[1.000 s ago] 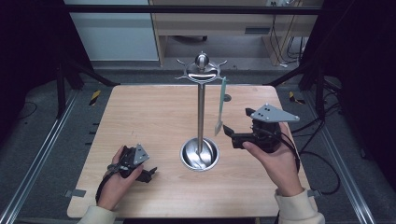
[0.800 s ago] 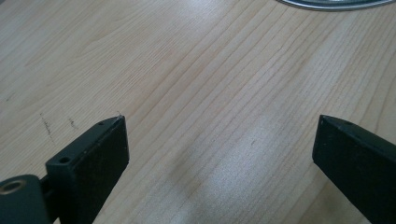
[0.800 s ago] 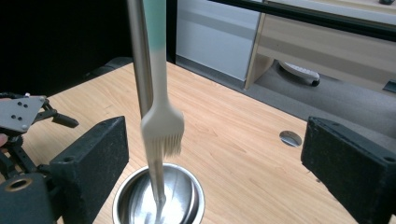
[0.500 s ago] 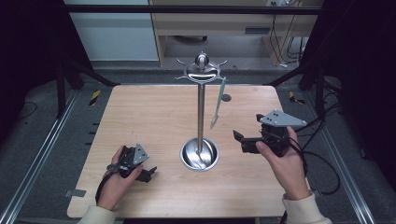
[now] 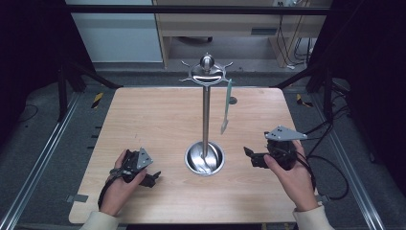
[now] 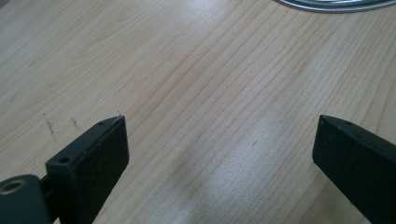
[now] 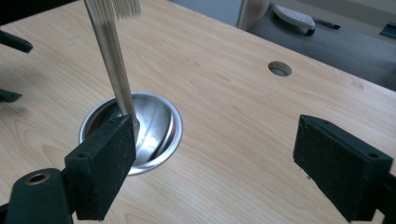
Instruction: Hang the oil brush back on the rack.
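A steel stand rises mid-table: a round dish base (image 5: 205, 157), a thin pole (image 5: 206, 115) and a hook crown (image 5: 207, 72). A pale green utensil (image 5: 226, 106) hangs free from a right-hand hook. My right gripper (image 5: 249, 157) is low over the table to the right of the base, open; its jaws have just been closing a little with nothing between them. In the right gripper view (image 7: 212, 121) the pole (image 7: 114, 60) and dish (image 7: 154, 126) lie ahead to the left. My left gripper (image 5: 152, 178) rests on the wood at the front left, open and empty (image 6: 219, 121).
The wooden table (image 5: 143, 120) has a small cable hole (image 5: 232, 100) behind the stand. Metal rails (image 5: 38, 158) run along both sides. The dish rim (image 6: 336, 3) is just ahead of the left gripper. Cables (image 5: 330, 172) trail off the right edge.
My right gripper has dropped and drawn back from the utensil's lower end toward the front right of the table. The utensil hangs on its hook. The left hand has stayed put.
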